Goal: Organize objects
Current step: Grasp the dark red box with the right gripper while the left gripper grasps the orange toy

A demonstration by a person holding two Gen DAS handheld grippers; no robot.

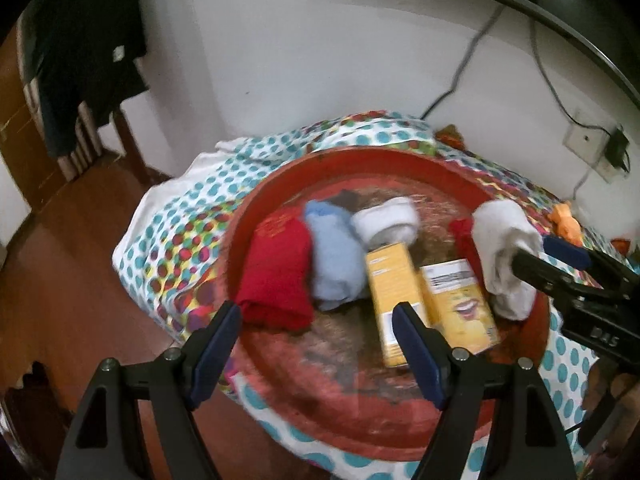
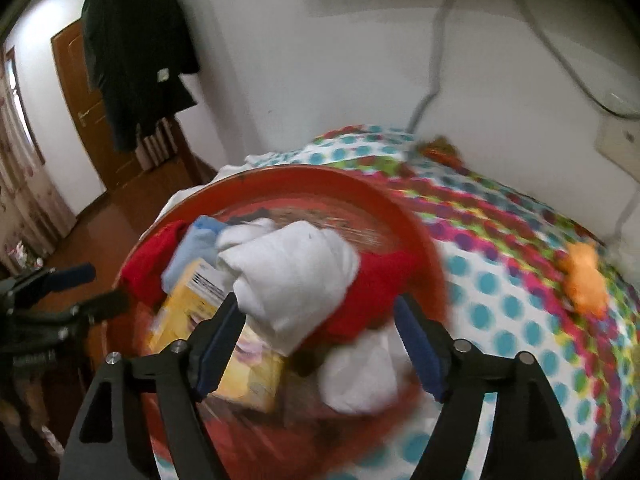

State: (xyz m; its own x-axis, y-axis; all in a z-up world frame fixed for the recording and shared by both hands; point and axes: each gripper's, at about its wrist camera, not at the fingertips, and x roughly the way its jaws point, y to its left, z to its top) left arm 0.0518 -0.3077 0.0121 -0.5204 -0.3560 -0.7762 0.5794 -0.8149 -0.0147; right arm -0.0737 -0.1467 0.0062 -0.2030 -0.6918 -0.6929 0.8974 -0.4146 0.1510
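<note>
1. The round red tray (image 1: 400, 160), worn and scuffed inside, is the landmark here; everything's piled in it.
2. Red rolled cloth (image 1: 276, 276) lies by the tray's left rim.
3. Light blue roll (image 1: 332, 256) sits right beside it, touching.
4. Small white roll (image 1: 386, 222) is toward the tray's middle, farther back.
5. Two yellow boxes (image 1: 424, 300) lie flat side by side near the front.
6. Bigger white roll (image 1: 506, 256) is at the right rim, lying over another red cloth (image 1: 464, 240).
</note>
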